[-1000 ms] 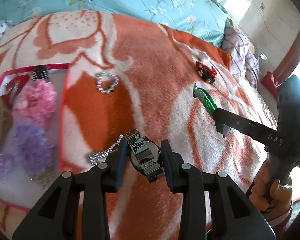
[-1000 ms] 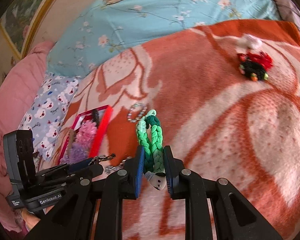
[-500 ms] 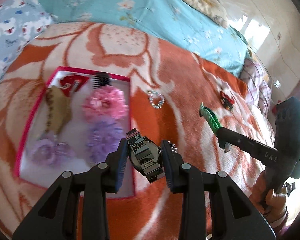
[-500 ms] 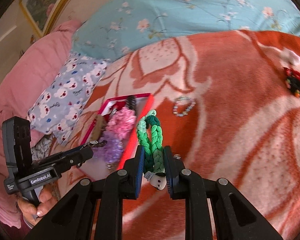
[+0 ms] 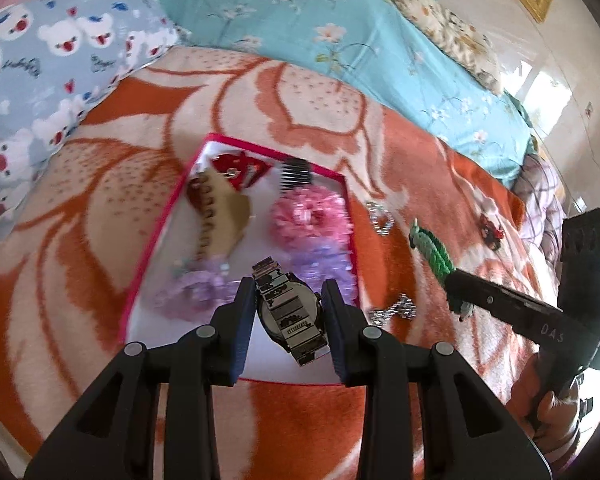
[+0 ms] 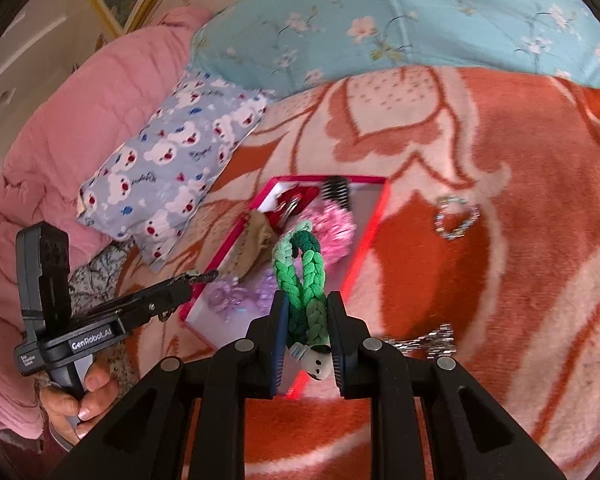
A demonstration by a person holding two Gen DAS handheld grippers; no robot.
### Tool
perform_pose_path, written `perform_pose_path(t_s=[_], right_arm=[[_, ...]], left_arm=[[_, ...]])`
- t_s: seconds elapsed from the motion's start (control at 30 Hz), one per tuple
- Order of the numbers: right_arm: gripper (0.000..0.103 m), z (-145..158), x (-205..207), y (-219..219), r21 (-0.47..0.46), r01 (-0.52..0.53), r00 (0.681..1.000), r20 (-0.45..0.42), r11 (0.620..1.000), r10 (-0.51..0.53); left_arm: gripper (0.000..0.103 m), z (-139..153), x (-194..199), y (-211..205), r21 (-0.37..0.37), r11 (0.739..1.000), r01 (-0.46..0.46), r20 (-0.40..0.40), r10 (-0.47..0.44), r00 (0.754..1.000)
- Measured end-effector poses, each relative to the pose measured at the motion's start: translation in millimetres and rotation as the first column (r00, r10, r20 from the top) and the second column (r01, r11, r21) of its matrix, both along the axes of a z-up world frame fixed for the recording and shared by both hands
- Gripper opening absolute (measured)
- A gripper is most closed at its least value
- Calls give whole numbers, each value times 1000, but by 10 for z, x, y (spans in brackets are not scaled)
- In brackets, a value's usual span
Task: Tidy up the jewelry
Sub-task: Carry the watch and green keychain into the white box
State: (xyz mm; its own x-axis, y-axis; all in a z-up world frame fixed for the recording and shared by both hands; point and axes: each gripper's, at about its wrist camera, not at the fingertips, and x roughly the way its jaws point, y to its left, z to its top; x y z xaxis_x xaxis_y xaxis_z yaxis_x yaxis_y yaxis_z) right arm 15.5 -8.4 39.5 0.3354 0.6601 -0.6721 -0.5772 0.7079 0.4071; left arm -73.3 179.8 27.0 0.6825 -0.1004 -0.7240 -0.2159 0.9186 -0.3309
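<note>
My left gripper (image 5: pixel 290 312) is shut on a metal wristwatch (image 5: pixel 290 314) and holds it above the near part of the pink-rimmed tray (image 5: pixel 150 248). My right gripper (image 6: pixel 307 334) is shut on a green braided bracelet (image 6: pixel 300 276) and holds it above the tray's near right corner (image 6: pixel 364 256). The tray holds a pink scrunchie (image 5: pixel 310 214), purple scrunchies (image 5: pixel 196 288), a tan claw clip (image 5: pixel 216 208), a red clip (image 5: pixel 240 168) and a black comb (image 5: pixel 294 174). The right gripper and bracelet also show in the left wrist view (image 5: pixel 432 250).
On the orange blanket right of the tray lie a beaded heart bracelet (image 5: pixel 381 218), a silver chain (image 5: pixel 396 308) and a red and black hair tie (image 5: pixel 492 232). A bear-print pillow (image 5: pixel 40 60) and a blue floral quilt (image 5: pixel 340 32) lie behind.
Both grippers have moved left, from over the blanket to over the tray, each still holding its item. The tray now sits in the middle of both views.
</note>
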Motion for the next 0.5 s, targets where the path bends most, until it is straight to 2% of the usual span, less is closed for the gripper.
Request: perform_pose_path(t_s=[0.23, 0.5], right_arm=[[19, -221, -124, 427, -44, -82, 996, -29, 996, 81], [19, -542, -112, 685, -96, -112, 992, -77, 989, 105]], left_arm=[[31, -163, -88, 307, -8, 998, -62, -21, 62, 998], [31, -302, -20, 428, -4, 997, -81, -34, 81, 996]])
